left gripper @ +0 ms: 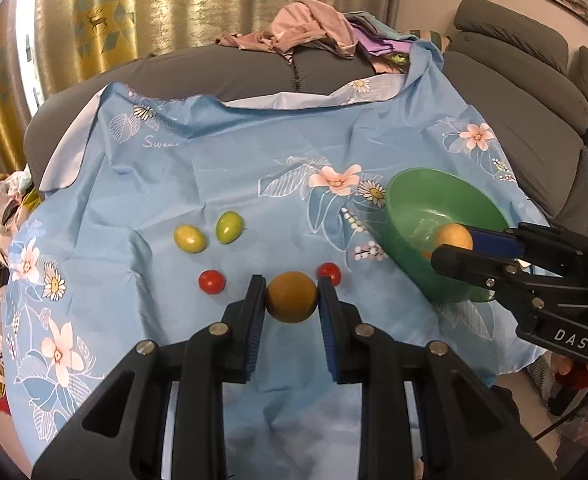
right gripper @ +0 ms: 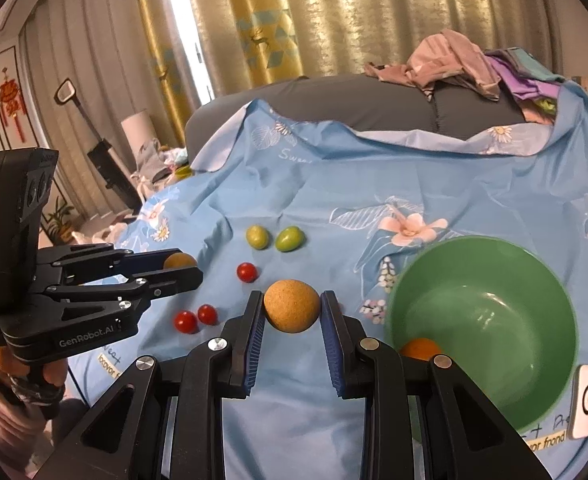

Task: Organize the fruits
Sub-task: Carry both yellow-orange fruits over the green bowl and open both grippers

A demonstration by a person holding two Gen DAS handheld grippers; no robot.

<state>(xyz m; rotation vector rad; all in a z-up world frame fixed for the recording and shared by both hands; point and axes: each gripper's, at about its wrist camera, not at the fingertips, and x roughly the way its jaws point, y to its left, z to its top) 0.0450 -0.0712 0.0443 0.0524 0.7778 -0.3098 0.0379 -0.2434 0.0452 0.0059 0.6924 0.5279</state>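
My left gripper (left gripper: 292, 285) is shut on a round brownish-yellow fruit (left gripper: 292, 300), held just above the blue floral cloth (left gripper: 214, 168). My right gripper (right gripper: 292, 297) is shut on a similar tan fruit (right gripper: 292, 308); in the left wrist view the right gripper (left gripper: 455, 247) hangs over the green bowl (left gripper: 413, 208). One orange fruit (right gripper: 419, 349) lies in the bowl (right gripper: 493, 280). Two green-yellow fruits (right gripper: 258, 237) (right gripper: 290, 239) and three red tomatoes (right gripper: 247, 272) (right gripper: 207, 314) (right gripper: 185, 321) rest on the cloth.
The cloth covers a grey sofa seat; its backrest (left gripper: 513, 80) rises at the right. A pile of clothes (left gripper: 309, 28) lies at the back. A white device (right gripper: 583, 400) sits beside the bowl. A person's hand (right gripper: 34, 372) holds the left gripper (right gripper: 186, 267).
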